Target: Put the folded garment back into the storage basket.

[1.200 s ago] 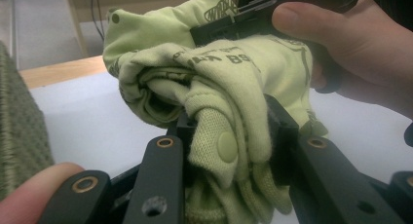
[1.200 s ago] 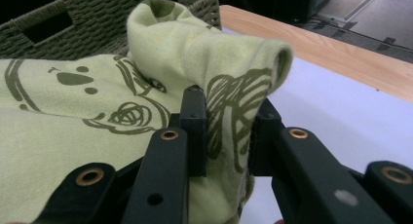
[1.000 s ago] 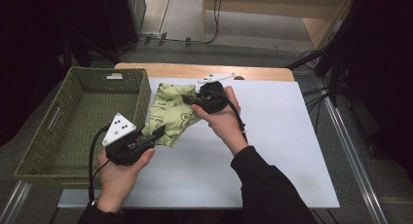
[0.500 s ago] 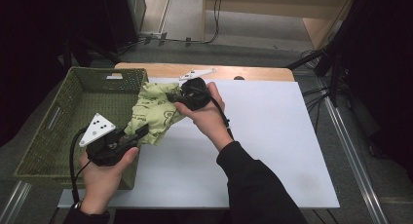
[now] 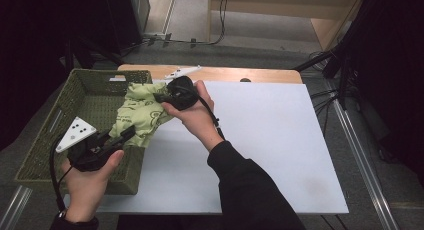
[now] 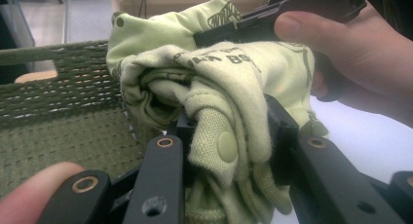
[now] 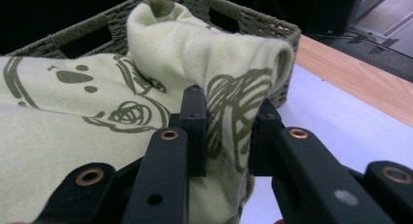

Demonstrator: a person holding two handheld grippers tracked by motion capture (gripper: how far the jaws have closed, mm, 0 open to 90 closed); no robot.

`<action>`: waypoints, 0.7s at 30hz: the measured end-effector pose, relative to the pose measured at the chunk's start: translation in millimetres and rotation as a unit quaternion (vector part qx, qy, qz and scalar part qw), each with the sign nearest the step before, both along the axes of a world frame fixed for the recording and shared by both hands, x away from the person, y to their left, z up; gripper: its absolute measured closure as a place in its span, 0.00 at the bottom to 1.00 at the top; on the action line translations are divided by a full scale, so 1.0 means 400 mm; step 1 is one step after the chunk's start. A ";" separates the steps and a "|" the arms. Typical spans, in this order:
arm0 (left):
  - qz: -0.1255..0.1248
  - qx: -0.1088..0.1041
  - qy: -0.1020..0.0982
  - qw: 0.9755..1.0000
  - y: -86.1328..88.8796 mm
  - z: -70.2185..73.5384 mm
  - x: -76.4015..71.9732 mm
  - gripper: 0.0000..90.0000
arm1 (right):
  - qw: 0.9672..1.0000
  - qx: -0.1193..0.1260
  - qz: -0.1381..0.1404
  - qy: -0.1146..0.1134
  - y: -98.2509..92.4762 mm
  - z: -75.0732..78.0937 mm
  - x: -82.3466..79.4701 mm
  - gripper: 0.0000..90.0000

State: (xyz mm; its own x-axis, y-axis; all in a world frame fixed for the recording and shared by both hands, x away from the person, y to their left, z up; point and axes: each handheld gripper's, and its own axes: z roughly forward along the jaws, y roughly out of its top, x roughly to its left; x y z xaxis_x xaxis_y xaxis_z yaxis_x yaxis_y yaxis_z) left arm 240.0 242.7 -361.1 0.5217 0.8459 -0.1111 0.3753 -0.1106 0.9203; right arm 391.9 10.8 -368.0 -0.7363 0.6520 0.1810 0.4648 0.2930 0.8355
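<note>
Gripping green garment | left gripper fingers clamped on bunched cloth | right gripper fingers pinching its fold

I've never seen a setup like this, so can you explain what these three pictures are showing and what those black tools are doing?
A person holds a hand-operated gripper in each hand, each with two black fingers and its own camera. The high view looks down on a white table. The two close-ups look along each gripper's fingers. A woven green basket stands at the table's left edge. Both grippers pinch one pale green printed cloth: the left gripper clamps a bunched part bearing a snap button, the right gripper a printed fold. The cloth hangs over the basket's rim, between table and basket.
</note>
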 end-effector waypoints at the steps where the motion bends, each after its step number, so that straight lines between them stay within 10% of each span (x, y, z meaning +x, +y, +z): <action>1: 0.001 0.000 -0.001 1.000 0.006 0.000 0.000 0.73 | 1.000 0.001 0.000 0.000 0.007 0.000 0.000 0.80; 21: 0.037 -0.009 0.001 0.999 0.115 -0.007 -0.011 0.73 | 1.000 0.002 0.024 0.001 0.143 0.005 0.028 0.80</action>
